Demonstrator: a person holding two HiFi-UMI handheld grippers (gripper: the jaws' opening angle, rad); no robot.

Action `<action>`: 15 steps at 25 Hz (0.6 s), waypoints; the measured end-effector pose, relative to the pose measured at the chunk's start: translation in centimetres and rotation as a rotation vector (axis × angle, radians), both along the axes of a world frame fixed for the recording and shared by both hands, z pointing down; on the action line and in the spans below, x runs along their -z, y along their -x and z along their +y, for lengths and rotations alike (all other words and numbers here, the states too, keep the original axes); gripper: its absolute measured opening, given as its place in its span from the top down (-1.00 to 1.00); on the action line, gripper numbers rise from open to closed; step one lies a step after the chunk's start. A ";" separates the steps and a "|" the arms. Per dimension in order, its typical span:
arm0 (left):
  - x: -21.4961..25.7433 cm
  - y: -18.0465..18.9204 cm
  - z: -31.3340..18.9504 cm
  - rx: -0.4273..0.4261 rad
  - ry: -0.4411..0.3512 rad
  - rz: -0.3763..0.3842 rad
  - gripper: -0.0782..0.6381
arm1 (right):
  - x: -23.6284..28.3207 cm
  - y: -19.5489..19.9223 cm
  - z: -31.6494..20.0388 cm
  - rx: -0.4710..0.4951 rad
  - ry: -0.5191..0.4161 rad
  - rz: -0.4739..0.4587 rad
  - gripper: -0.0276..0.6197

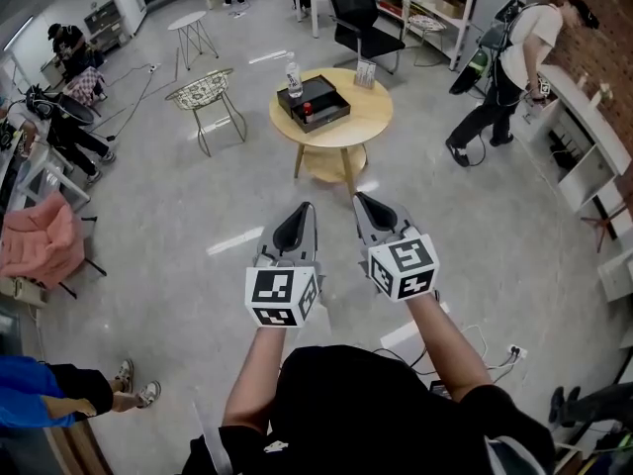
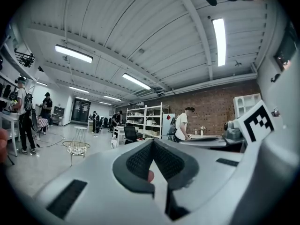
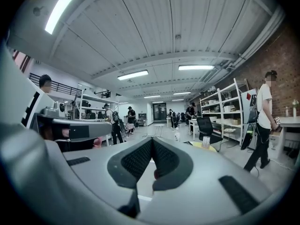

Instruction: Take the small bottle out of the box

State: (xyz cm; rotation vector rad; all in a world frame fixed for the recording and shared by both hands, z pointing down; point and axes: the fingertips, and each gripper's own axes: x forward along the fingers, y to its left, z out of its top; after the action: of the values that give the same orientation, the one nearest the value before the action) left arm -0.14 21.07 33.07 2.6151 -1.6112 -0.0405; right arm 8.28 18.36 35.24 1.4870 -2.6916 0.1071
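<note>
Approach | we held grey left gripper and right gripper closed, empty, well short of round wooden table | black box atop it | we judged best: step close, open jaws first.

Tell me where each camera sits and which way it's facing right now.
Head view: on the person's head, looking steeply down at both forearms, the left gripper, the right gripper, and the table ahead.
Left gripper view: on that gripper, facing level toward the shelves; its shut jaws below.
Right gripper view: likewise level, shut jaws below.
Both gripper views share the shelves.
</note>
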 end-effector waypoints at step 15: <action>-0.5 1.8 -10.9 0.016 0.023 0.030 0.77 | -0.7 1.8 -11.0 0.015 0.026 -0.003 0.92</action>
State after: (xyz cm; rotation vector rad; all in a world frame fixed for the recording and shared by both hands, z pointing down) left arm -1.95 10.15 33.58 2.5723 -1.6138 -0.0610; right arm 6.47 7.32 35.94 1.4601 -2.6927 0.1431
